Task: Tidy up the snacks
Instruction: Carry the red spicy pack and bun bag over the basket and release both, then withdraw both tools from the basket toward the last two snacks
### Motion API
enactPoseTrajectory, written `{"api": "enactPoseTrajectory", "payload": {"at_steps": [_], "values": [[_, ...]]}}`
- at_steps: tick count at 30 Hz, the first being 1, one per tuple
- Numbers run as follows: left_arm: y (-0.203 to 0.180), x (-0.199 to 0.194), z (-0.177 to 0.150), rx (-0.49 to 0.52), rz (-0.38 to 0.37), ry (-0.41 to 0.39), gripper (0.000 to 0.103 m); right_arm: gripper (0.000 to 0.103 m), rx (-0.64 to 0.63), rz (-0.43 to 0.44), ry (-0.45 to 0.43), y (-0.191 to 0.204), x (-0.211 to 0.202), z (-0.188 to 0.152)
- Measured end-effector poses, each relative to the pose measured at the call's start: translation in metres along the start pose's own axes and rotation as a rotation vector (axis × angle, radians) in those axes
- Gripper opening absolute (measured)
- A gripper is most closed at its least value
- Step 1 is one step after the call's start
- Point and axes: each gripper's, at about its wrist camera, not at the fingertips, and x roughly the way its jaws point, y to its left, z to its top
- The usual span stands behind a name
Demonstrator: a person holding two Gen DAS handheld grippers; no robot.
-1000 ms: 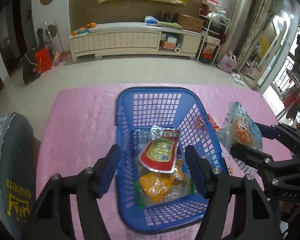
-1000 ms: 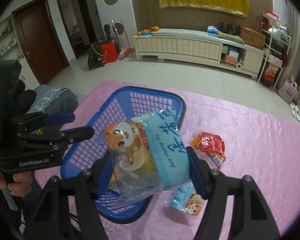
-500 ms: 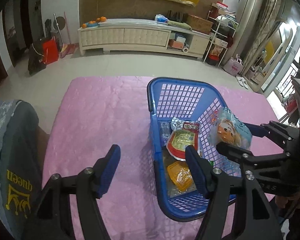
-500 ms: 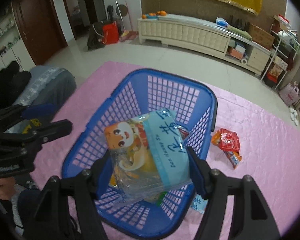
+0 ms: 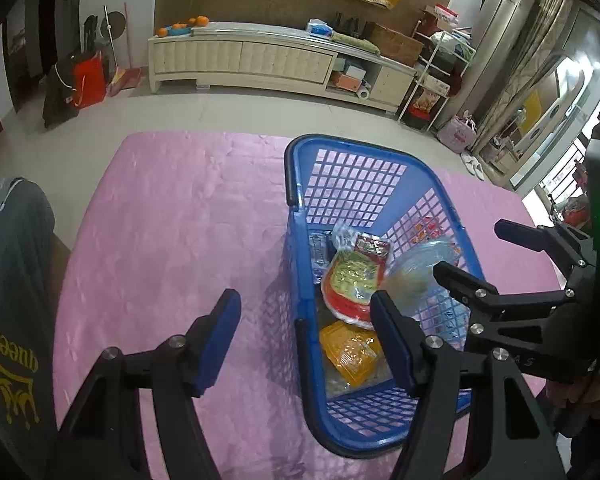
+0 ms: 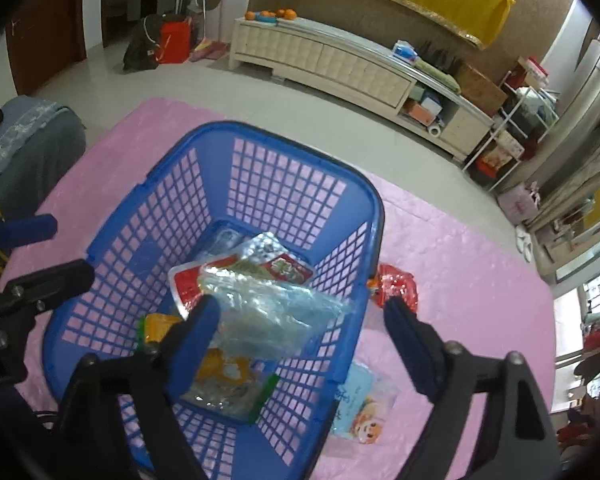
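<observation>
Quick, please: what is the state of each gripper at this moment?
Left gripper: open, holding nothing.
Right gripper: open, holding nothing; the clear snack bag lies in the blue basket.

left wrist: above-left, close | right wrist: above, closer | shared: blue basket (image 5: 384,446) (image 6: 374,216)
</observation>
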Motion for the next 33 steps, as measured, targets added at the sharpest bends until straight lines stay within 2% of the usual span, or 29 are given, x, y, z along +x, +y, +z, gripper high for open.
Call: {"api": "enactPoseTrajectory", "payload": {"at_steps": [8,10,16,27,33], "values": [[-0.026,-0.038,-0.008,0.039,0.010,-0.036,0.067,0.089,0.030,0.030,-0.056,-0.015,-0.047,-0.018],[-0.042,-0.049,-0.010,0.063,0.013,-0.057,0.073,0.089,0.045,0.036,-0.076,-0.023,-0.060,-0.021],[-0.091,-0.068,-0.016,0.134,0.006,-0.084,0.077,0.089,0.090,0.056,-0.127,-0.054,-0.101,-0.045],[-0.182,-0.053,-0.039,0.255,-0.019,-0.053,0.079,0.089,0.207,0.065,-0.134,-0.125,-0.124,-0.100],[-0.205,-0.034,-0.047,0.264,-0.032,-0.014,0.079,0.089,0.245,0.081,-0.118,-0.149,-0.119,-0.129]]}}
